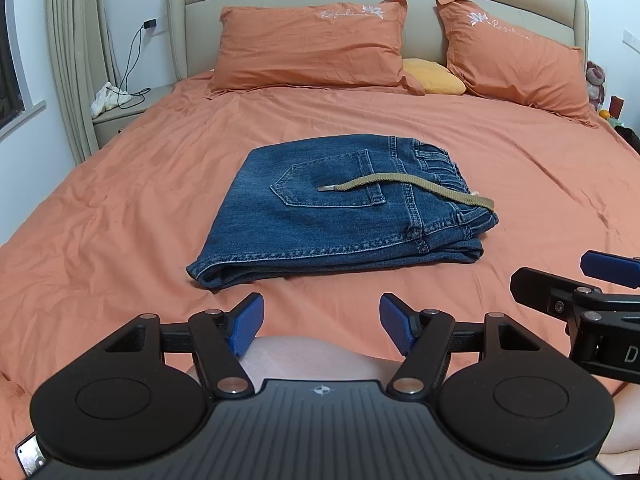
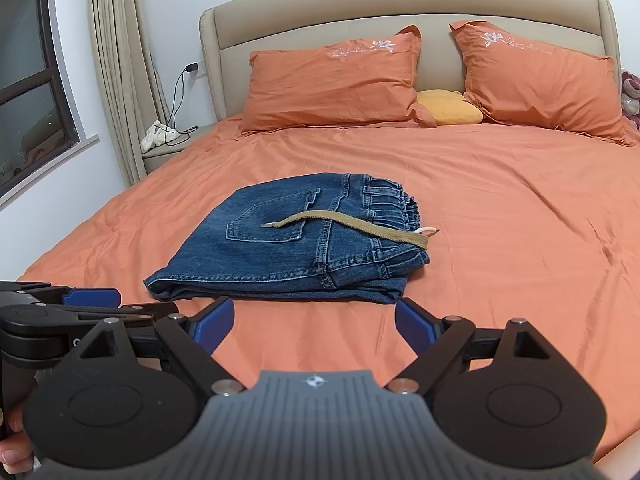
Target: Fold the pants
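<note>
Blue denim pants [image 1: 320, 216] [image 2: 280, 248] lie folded into a compact stack in the middle of the orange bed, back pocket up, elastic waistband to the right. A khaki drawstring [image 1: 412, 186] [image 2: 352, 224] trails across the top of them. My left gripper [image 1: 322, 326] hovers just in front of the stack's near edge, open, nothing between its blue pads. My right gripper [image 2: 314, 326] is also open and empty, close to the near right corner of the pants. Each gripper shows at the edge of the other's view: the right gripper [image 1: 576, 284], the left gripper [image 2: 72, 308].
Orange bedsheet [image 1: 120, 208] covers the whole bed. Two orange pillows [image 1: 312, 48] [image 1: 516, 64] and a small yellow cushion [image 1: 434, 76] lean on the beige headboard. A nightstand [image 1: 120, 108] with white cloth and a charger cable stands at the left, by curtains and a window.
</note>
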Tool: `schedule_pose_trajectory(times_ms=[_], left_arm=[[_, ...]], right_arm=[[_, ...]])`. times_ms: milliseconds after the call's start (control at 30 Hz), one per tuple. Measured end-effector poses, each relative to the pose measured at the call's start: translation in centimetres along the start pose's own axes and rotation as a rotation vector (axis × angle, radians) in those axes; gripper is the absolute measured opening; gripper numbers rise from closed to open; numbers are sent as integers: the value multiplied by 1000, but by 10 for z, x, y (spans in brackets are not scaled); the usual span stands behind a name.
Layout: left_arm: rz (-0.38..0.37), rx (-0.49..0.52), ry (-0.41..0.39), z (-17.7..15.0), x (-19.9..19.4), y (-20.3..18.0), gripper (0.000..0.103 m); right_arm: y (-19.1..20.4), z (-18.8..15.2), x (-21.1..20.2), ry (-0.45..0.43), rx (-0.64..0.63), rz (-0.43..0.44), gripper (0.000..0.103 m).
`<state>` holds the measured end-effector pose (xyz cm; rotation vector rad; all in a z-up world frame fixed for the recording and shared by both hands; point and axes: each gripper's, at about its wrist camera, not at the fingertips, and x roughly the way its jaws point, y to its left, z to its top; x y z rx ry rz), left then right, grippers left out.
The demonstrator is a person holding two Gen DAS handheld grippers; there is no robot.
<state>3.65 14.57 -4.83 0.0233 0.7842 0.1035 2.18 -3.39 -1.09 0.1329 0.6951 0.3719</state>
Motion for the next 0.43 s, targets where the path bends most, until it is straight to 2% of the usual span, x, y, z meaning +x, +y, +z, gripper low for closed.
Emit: schedule_pose_trajectory(times_ms=[433], left_arm=[[-8,5,-18,0,-2,4,76]], right_arm=[[-2,-1,-2,2,5,0,84]])
